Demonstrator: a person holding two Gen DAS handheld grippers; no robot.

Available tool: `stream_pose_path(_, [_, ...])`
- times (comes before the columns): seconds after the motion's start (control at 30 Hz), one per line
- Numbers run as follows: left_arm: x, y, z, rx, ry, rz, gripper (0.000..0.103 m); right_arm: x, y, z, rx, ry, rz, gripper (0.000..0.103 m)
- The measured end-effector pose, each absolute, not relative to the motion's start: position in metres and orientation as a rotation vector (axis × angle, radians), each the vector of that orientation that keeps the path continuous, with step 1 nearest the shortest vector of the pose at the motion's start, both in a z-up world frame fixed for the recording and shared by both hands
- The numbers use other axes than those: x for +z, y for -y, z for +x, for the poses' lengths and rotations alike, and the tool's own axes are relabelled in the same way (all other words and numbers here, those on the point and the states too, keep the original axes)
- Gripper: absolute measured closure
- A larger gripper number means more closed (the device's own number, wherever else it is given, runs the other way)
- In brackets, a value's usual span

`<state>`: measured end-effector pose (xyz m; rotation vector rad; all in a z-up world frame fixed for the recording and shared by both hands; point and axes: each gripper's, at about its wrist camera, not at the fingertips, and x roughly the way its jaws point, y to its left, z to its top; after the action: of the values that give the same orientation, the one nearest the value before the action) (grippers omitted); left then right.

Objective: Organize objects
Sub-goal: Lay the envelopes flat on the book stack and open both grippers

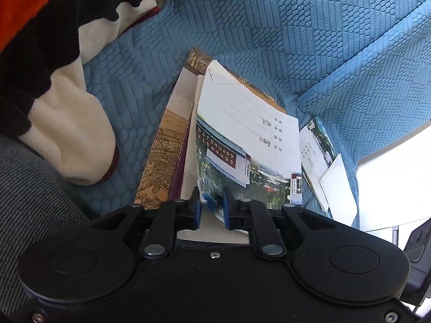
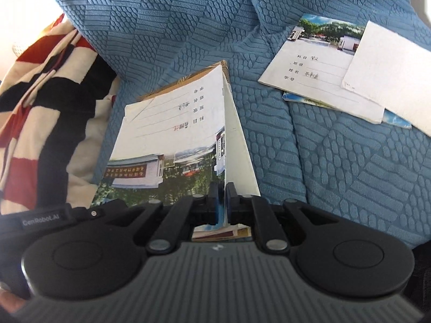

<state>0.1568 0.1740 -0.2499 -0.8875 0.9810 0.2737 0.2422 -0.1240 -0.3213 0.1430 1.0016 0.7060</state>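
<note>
— Right wrist view: what writing is legible?
— "GenRoboLAI" or similar on the left gripper (image 2: pixel 67 216) casing at eight o'clock; the exercise book (image 2: pixel 172 134) cover carries printed characters too small to read; same on the second exercise book (image 2: pixel 315 80) at two o'clock.
— Fingers?
— Right gripper (image 2: pixel 221 202) pinches the book's near edge, pads nearly together; left gripper (image 1: pixel 212 206) stands slightly parted around its curled cover, grip uncertain.
— Location?
— Centre, atop a brown book (image 1: pixel 164 161) on the blue quilt (image 2: pixel 350 175); striped blanket (image 2: pixel 45 102) at nine o'clock.

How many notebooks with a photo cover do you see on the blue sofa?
2 clearly: one notebook atop the central stack, another further right under a white paper. More may be hidden below.
</note>
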Motion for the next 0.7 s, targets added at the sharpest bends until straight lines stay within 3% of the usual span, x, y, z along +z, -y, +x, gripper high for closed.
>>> stream_pose_path(0.03, [-0.248, -0.173, 0.157, 0.275, -0.984, -0.877, 0.078, -0.321, 0.123, 0.242, 0.702, -1.013, 0.123, 0.090])
stream_pose_path(0.17, [-0.241, -0.167, 0.153, 0.269, -0.992, -0.852, 0.065, -0.315, 0.126, 0.243, 0.683, -1.034, 0.106, 0.087])
stream_pose_path(0.2, [-0.238, -0.166, 0.152, 0.267, -0.995, -0.850, 0.062, -0.313, 0.128, 0.242, 0.678, -1.036, 0.103, 0.082])
stream_pose_path(0.3, [-0.230, -0.162, 0.147, 0.274, -0.994, -0.838, 0.059, -0.304, 0.135, 0.239, 0.673, -1.026, 0.109, 0.071])
stream_pose_path(0.7, [-0.165, -0.147, 0.137, 0.276, -0.910, -0.740, 0.055, -0.237, 0.171, 0.221, 0.723, -0.870, 0.149, 0.071])
